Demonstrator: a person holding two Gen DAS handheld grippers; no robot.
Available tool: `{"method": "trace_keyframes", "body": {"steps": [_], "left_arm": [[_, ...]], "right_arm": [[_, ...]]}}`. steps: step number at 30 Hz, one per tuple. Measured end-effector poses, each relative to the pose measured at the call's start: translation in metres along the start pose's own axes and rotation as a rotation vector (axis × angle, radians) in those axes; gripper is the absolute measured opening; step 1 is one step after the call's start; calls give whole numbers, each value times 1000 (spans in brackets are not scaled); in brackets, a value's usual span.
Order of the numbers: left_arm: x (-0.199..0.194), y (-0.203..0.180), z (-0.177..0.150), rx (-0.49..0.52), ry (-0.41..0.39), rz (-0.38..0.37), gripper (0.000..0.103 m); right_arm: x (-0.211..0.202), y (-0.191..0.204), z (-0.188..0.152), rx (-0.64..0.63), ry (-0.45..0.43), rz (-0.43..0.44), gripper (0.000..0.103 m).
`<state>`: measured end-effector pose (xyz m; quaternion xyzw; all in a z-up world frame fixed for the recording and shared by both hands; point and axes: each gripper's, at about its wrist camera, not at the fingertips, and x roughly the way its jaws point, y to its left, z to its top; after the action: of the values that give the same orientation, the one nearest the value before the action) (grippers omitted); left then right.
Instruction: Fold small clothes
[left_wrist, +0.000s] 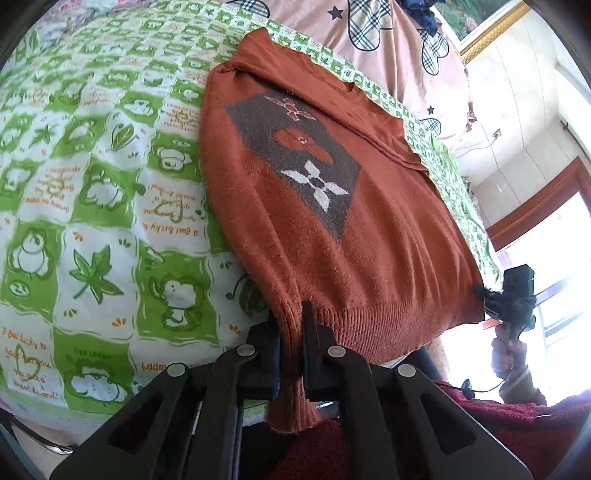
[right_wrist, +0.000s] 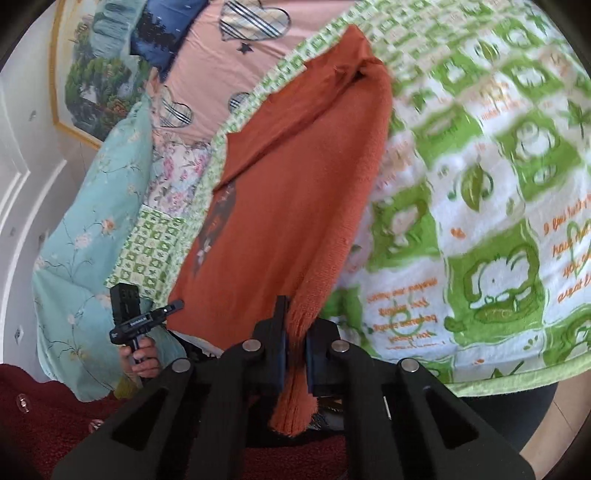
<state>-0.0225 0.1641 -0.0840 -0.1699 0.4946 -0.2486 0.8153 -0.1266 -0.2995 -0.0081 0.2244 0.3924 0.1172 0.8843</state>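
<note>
- The rust-orange knitted sweater (left_wrist: 314, 206) lies flat, front up, on the green-and-white patterned blanket (left_wrist: 92, 192) that covers the bed; its neck end points toward the pink bedding (left_wrist: 388, 66) beyond the blanket's far edge, and its ribbed hem hangs just over the blanket's near edge.
- The left gripper (left_wrist: 291, 354) is clamped on one corner of that hem, with a bunch of ribbing pinched between its pads and a tail of knit hanging below them.
- The right gripper (right_wrist: 295, 354) is closed the same way on the opposite hem corner, with ribbing squeezed between its pads (right_wrist: 280, 350).
- In the left wrist view the right gripper shows small at the far hem corner, off the blanket's edge; a hand (left_wrist: 511, 354) holds its handle.
- The sweater reads as soft, limp and light: it drapes and bunches where pinched, so it will sag between two holds and will not keep a crease unaided.
- The fuzzy knit looks grippy rather than slippery, and I judge it unlikely to slide from the pads, though it may stretch if pulled hard.
- The ribbed hem seems the sound place to hold: thicker, firmer, and the two corners keep the edge straight.
- For a fold, carrying both corners evenly toward the neck end should lay the hem square.
</note>
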Motion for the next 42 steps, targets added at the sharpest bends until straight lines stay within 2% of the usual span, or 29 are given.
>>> {"method": "trace_keyframes", "body": {"steps": [5, 10, 12, 15, 17, 21, 26, 31, 33, 39, 42], "left_arm": [[-25, -12, 2, 13, -96, -41, 7], [-49, -19, 23, -3, -218, -82, 6], [-56, -26, 41, -3, -282, -100, 6], [-63, -39, 74, 21, -360, -85, 6], [-64, -48, 101, 44, -397, -60, 6], [-58, -66, 156, 101, -448, 12, 6], [-21, -65, 234, 125, -444, 141, 6], [20, -46, 293, 87, -413, 181, 6], [40, -37, 316, 74, -394, 187, 6], [102, -11, 351, 52, -307, 235, 6], [137, 8, 360, 23, -243, 275, 8]], "right_arm": [[-18, 20, 22, -42, -84, 37, 8], [-22, 33, 64, -81, -189, 42, 8], [-21, 35, 86, -85, -234, 36, 8], [-16, 36, 124, -90, -284, -1, 8], [-8, 34, 154, -103, -297, -67, 8], [16, 23, 209, -109, -301, -141, 8], [56, 2, 269, -91, -265, -203, 8], [94, -27, 314, -48, -227, -254, 8], [109, -37, 324, -39, -204, -277, 8], [153, -72, 334, 8, -112, -377, 8], [146, -77, 326, 63, -111, -358, 11]]}}
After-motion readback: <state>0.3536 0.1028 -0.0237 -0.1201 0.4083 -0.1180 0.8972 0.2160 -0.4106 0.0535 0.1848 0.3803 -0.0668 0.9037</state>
